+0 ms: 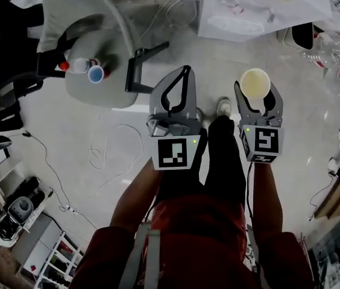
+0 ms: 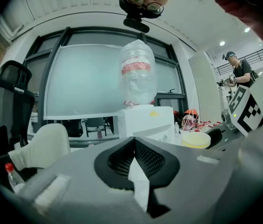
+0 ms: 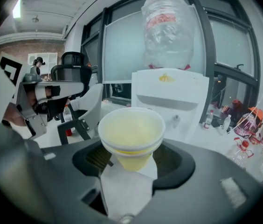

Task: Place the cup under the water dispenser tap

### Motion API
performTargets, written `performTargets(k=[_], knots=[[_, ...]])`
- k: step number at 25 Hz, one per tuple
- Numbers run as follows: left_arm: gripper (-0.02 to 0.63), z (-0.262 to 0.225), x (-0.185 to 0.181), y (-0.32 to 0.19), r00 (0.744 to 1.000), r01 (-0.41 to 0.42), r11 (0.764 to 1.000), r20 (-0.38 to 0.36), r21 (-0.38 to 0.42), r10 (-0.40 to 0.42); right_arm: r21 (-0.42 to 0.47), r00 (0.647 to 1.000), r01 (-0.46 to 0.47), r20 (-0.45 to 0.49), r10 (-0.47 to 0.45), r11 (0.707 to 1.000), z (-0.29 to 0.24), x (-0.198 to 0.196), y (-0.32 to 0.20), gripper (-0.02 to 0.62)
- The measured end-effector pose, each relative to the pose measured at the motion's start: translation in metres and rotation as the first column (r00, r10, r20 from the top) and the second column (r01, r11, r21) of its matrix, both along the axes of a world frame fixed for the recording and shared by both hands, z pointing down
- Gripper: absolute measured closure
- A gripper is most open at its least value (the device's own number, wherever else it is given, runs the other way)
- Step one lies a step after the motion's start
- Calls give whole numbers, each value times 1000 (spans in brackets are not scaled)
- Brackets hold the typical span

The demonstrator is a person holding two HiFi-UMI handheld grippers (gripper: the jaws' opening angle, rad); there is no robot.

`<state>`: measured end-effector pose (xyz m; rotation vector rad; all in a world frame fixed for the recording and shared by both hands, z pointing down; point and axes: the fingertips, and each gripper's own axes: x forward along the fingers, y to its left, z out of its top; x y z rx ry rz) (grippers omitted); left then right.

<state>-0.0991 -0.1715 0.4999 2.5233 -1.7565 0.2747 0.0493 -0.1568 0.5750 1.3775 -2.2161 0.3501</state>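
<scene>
A pale yellow paper cup [image 1: 255, 83] sits upright between the jaws of my right gripper [image 1: 255, 94], which is shut on it just below the rim. In the right gripper view the cup [image 3: 131, 136] fills the middle. Beyond it stands the white water dispenser [image 3: 171, 99], with an upturned bottle [image 3: 168, 27] on top and a small tap [image 3: 175, 121] on its front. My left gripper [image 1: 186, 71] is beside the right one, its jaws shut and empty. In the left gripper view the dispenser [image 2: 145, 120] stands ahead and the cup [image 2: 195, 139] shows at the right.
A grey office chair [image 1: 91, 53] with small bottles [image 1: 88, 68] on its seat stands to the left of the dispenser [image 1: 260, 8]. Cables [image 1: 116, 149] trail over the floor. Clear plastic bottles [image 1: 333, 47] lie at the right. A person [image 2: 238, 73] stands far off.
</scene>
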Motion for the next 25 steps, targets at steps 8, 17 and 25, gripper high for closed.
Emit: performTargets(k=[8,17,25], knots=[[600,101,11,-13,999,54,995,-3,-80,-54,-33,999,41,0,-41,999,94,12,-29,324],[600,166,19,-17,996,85,989,18,-120,-84,-75,997,79,15,-78,994,160,11,-46,324],[600,198,17,-21,992,124,983,25,-135,-121,-40,993,120,-3,-120,992,189,9,-85,324]])
